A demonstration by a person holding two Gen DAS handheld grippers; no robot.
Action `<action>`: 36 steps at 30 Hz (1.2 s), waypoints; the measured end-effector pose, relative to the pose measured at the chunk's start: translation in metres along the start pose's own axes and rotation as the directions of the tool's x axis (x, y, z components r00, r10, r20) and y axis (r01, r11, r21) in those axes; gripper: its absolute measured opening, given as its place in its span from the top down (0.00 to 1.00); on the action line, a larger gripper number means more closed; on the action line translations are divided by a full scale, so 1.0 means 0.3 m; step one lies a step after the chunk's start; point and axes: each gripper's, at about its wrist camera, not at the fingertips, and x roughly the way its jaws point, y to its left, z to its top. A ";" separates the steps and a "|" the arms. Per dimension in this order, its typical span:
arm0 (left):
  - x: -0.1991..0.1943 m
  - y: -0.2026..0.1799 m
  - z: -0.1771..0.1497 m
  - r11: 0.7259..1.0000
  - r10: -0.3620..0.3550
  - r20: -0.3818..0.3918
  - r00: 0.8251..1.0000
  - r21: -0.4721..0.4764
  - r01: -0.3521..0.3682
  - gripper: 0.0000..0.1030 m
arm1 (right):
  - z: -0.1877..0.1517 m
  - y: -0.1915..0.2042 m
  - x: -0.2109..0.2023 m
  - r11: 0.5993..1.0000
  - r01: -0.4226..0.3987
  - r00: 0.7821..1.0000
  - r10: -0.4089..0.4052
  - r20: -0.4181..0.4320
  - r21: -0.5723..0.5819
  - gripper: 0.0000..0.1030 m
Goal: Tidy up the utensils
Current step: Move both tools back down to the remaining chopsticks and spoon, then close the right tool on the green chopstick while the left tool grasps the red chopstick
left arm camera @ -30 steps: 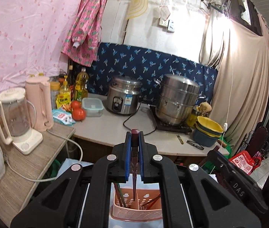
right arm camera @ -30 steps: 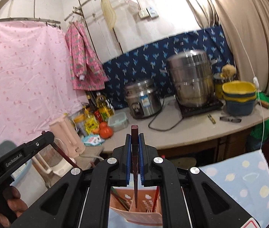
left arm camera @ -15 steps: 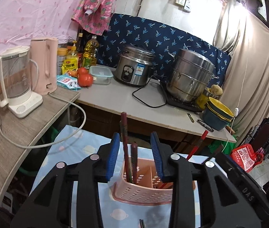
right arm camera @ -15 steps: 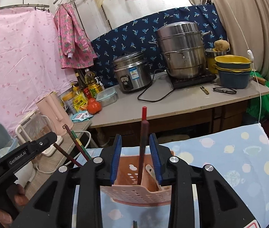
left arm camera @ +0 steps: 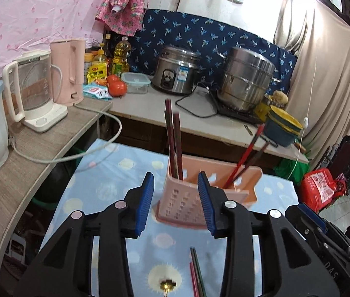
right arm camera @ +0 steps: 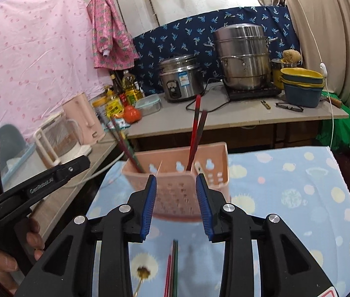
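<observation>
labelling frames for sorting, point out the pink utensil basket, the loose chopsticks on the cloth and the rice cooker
pink utensil basket [left arm camera: 187, 205], left wrist view, perforated front wall
loose chopsticks [right arm camera: 172, 267], right wrist view, mid shafts
rice cooker [right arm camera: 181, 79], right wrist view, steel body

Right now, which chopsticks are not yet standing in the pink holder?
The pair lying flat on the blue cloth, chopsticks just below the right gripper; all others stand in the holder.
</observation>
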 end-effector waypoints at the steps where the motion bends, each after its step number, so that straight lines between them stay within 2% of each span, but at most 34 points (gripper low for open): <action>1: -0.009 0.001 -0.025 1.000 0.002 -0.011 1.000 0.002 -0.002 0.66 | -0.017 0.004 -0.011 1.000 0.000 1.000 0.000 -0.009 -0.002 0.68; 8: -0.055 0.004 -0.188 1.000 0.025 -0.086 0.996 0.019 -0.023 0.66 | -0.177 0.018 -0.088 0.998 0.032 0.997 -0.036 -0.070 -0.051 0.68; 14: -0.083 0.012 -0.342 0.999 0.041 -0.162 0.986 0.033 -0.036 0.66 | -0.322 0.013 -0.133 0.994 0.059 0.988 -0.070 -0.134 -0.088 0.68; 23: -0.106 0.009 -0.575 0.998 0.051 -0.291 0.955 0.057 -0.036 0.66 | -0.542 -0.002 -0.158 0.993 0.058 0.963 -0.084 -0.254 -0.107 0.68; 30: -0.124 0.008 -0.717 0.997 0.060 -0.365 0.929 0.067 -0.038 0.66 | -0.694 0.017 -0.157 0.987 0.048 0.941 -0.097 -0.325 -0.155 0.68; 36: -0.143 0.015 -0.792 0.996 0.073 -0.400 0.914 0.075 -0.046 0.66 | -0.724 0.022 -0.150 0.989 0.039 0.937 -0.085 -0.339 -0.140 0.69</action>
